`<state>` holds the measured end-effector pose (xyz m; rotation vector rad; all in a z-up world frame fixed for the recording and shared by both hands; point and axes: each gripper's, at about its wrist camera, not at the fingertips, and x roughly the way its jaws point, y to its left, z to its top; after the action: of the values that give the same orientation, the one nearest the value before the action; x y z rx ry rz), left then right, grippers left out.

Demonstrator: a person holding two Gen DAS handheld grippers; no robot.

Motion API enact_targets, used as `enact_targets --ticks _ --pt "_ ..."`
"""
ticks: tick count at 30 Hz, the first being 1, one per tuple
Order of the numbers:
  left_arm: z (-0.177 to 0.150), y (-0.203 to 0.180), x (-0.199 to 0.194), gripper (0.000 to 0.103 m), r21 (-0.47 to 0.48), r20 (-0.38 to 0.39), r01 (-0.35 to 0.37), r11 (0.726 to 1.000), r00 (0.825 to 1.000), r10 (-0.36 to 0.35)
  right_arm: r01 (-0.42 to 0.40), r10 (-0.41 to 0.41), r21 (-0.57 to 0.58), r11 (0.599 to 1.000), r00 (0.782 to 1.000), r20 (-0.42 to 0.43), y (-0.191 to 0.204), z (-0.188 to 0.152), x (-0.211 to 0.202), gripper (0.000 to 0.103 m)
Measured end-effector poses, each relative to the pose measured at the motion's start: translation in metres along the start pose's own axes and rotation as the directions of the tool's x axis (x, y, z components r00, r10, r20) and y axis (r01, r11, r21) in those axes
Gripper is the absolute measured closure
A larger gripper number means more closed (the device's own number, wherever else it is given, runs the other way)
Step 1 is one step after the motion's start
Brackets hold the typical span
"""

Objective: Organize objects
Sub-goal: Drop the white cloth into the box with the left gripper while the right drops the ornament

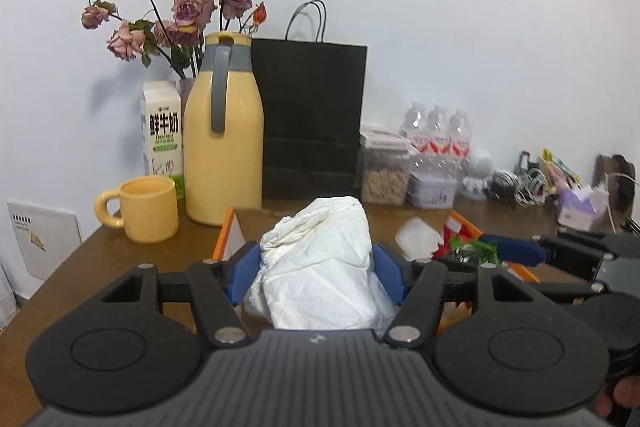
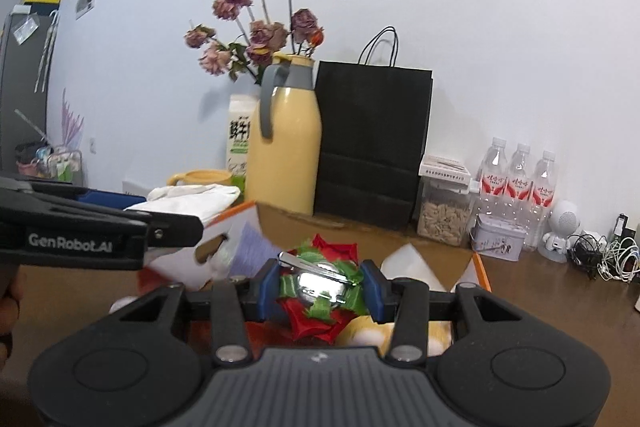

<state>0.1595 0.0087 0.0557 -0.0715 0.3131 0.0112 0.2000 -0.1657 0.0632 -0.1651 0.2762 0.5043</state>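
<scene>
The left gripper (image 1: 316, 267) clamps a white cloth (image 1: 320, 259) above the box (image 1: 224, 231); soft and light, it looks best pinched mid-bundle. The right gripper (image 2: 320, 285) pinches a bow (image 2: 320, 291) with a slick, crushable metal bell.

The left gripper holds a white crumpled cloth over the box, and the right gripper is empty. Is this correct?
Not quite. The right wrist view shows the right gripper shut on a red-and-green bow with a silver bell. The left gripper does hold the white cloth.
</scene>
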Motion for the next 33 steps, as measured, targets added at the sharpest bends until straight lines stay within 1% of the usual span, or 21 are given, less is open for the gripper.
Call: enact_targets --ticks 6,9,12,15,18,21,22,23,24,25,26,27,28,29,33 --pt "0.019 0.0 0.047 0.038 -0.031 0.012 -0.047 0.998 0.999 0.047 0.018 -0.017 0.046 0.999 0.999 -0.028 -0.014 0.014 0.052 0.06" --pt "0.022 0.0 0.073 0.038 -0.037 0.011 -0.077 0.996 0.997 0.077 0.033 -0.031 0.054 0.998 0.999 -0.036 -0.018 0.019 0.077 0.06" --pt "0.015 0.005 0.091 0.038 -0.05 -0.021 -0.078 0.996 0.997 0.077 0.033 -0.029 0.077 0.997 0.998 -0.053 -0.021 0.01 0.091 0.06" --pt "0.009 0.01 0.098 0.038 -0.048 -0.043 -0.066 0.997 0.997 0.064 0.037 -0.032 0.084 0.996 0.997 -0.068 -0.025 0.003 0.096 0.06" --pt "0.004 0.012 0.096 0.033 -0.041 -0.03 -0.053 0.998 0.998 0.052 0.046 -0.039 0.083 0.995 0.996 -0.083 -0.026 -0.001 0.1 0.059" --pt "0.002 0.009 0.095 0.025 -0.03 -0.024 -0.046 0.999 0.999 0.045 0.061 -0.054 0.082 0.995 0.995 -0.09 -0.026 -0.004 0.1 0.056" --pt "0.001 0.008 0.094 0.021 -0.026 -0.02 -0.045 0.999 0.999 0.044 0.065 -0.057 0.084 0.994 0.994 -0.09 -0.027 -0.004 0.099 0.055" --pt "0.0 0.007 0.093 0.008 -0.025 -0.016 -0.044 0.999 0.999 0.044 0.069 -0.061 0.087 0.994 0.994 -0.091 -0.027 -0.005 0.098 0.049" --pt "0.0 0.007 0.092 0.0 -0.028 -0.01 -0.048 0.998 0.999 0.048 0.075 -0.067 0.088 0.993 0.994 -0.091 -0.028 -0.005 0.097 0.037" --pt "-0.001 0.007 0.091 0.0 -0.032 0.003 -0.054 0.998 0.999 0.054 0.084 -0.076 0.088 0.993 0.993 -0.09 -0.028 -0.006 0.096 0.03" --pt "-0.001 0.008 0.09 0.0 -0.034 0.007 -0.053 0.998 0.999 0.054 0.092 -0.084 0.088 0.992 0.993 -0.087 -0.028 -0.006 0.094 0.016" --pt "-0.001 0.008 0.089 0.0 -0.037 0.007 -0.049 0.998 0.999 0.05 0.099 -0.092 0.089 0.991 0.992 -0.081 -0.028 -0.007 0.092 0.009" --pt "-0.001 0.008 0.088 0.0 -0.043 0.008 -0.047 0.998 0.999 0.048 0.103 -0.096 0.092 0.99 0.992 -0.079 -0.028 -0.007 0.091 0.007" --pt "-0.002 0.009 0.088 0.0 -0.048 0.009 -0.047 0.998 0.999 0.047 0.105 -0.098 0.094 0.99 0.992 -0.078 -0.029 -0.007 0.091 0.001" --pt "-0.003 0.009 0.09 0.0 -0.053 -0.003 -0.055 0.997 0.998 0.055 0.107 -0.098 0.105 0.989 0.991 -0.086 -0.031 -0.009 0.09 0.0"
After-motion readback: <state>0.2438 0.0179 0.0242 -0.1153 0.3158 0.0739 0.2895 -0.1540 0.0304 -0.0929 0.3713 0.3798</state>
